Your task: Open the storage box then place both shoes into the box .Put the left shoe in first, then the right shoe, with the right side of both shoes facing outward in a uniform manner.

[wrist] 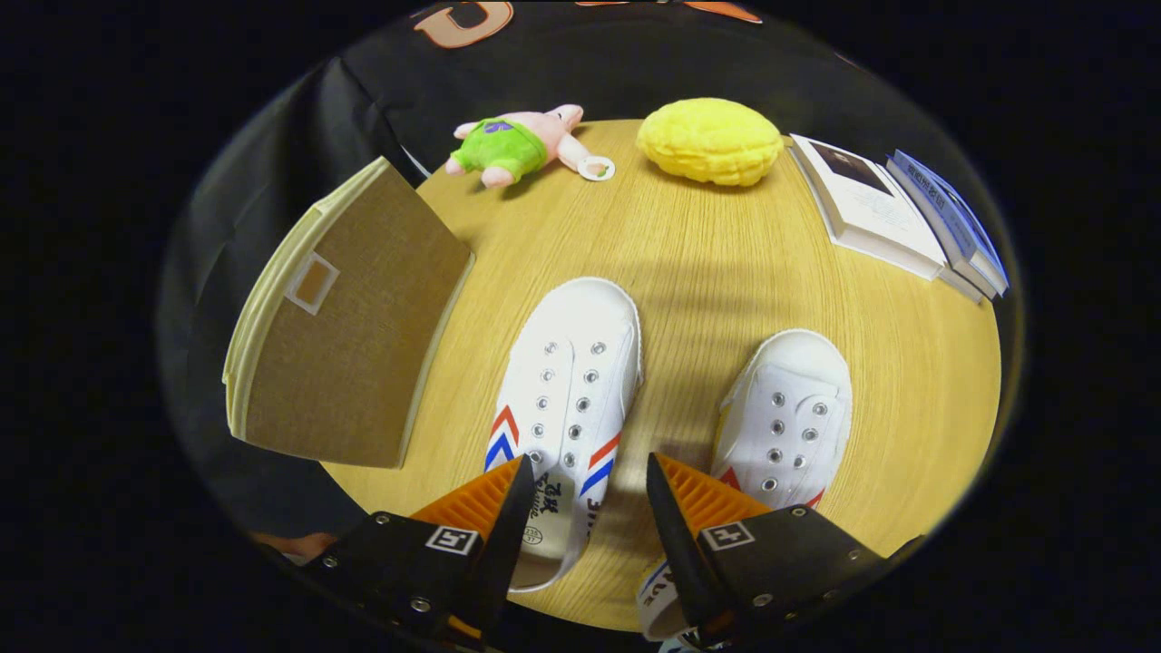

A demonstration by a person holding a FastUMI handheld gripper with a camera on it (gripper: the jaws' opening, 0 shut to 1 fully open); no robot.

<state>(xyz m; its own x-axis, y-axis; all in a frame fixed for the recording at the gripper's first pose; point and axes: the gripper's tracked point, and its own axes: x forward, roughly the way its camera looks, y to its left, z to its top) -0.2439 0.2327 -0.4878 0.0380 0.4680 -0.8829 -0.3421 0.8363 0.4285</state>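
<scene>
With my gripper [580, 494] spread wide and empty over the near edge of the table [707, 263], I judge the left shoe [567, 399] between its fingers light, soft canvas, best pinched at the stiffer heel collar.

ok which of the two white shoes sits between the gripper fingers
The shoe nearer the storage box: the left shoe. The open gripper straddles its heel; the other shoe lies outside.

Brown storage box [349, 313], lid shut, at 10 o'clock; two white lace-less shoes, left shoe [567, 399] & right shoe [787, 419], side by side, toes to 12.
</scene>
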